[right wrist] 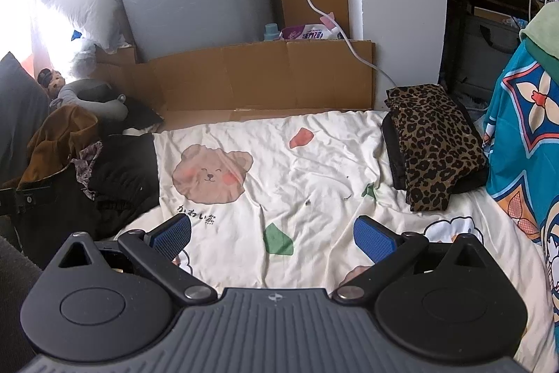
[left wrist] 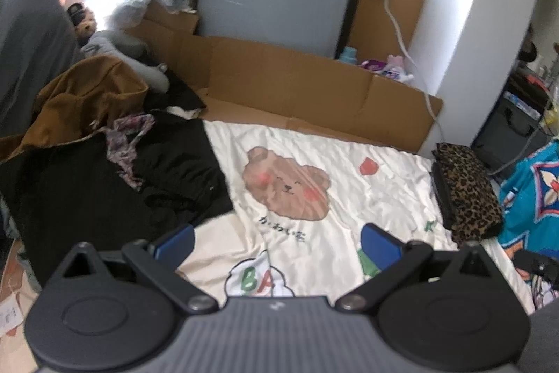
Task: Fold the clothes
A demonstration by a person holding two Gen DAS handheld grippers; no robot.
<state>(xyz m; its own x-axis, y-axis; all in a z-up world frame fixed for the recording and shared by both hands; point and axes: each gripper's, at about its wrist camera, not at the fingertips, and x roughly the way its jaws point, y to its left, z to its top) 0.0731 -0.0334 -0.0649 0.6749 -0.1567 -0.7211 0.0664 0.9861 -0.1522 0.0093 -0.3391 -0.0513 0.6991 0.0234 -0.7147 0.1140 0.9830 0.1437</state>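
Grippers first: the left gripper (left wrist: 277,242) and the right gripper (right wrist: 272,236) both have their blue pads spread wide with nothing between them, hovering over the white bear-print sheet (right wrist: 314,163) on the bed. Going outward from there, the clothes sit on two opposite sides. Off to the left is a loose heap: a black garment (left wrist: 115,191) spilling onto the sheet, a crumpled floral piece (left wrist: 127,142) on top of it, and a brown jacket (left wrist: 84,100) bunched up behind. Off to the right is a leopard-print garment (right wrist: 433,142) already lying folded into a neat strip on something dark, its long axis running away from the grippers, right by the edge of the bed. So my read is the left hand is the nearer one for the heap, and the black garment's edge lies just ahead and to the left of its fingers. The middle of the sheet between both grippers is bare, which looks like the folding spot.
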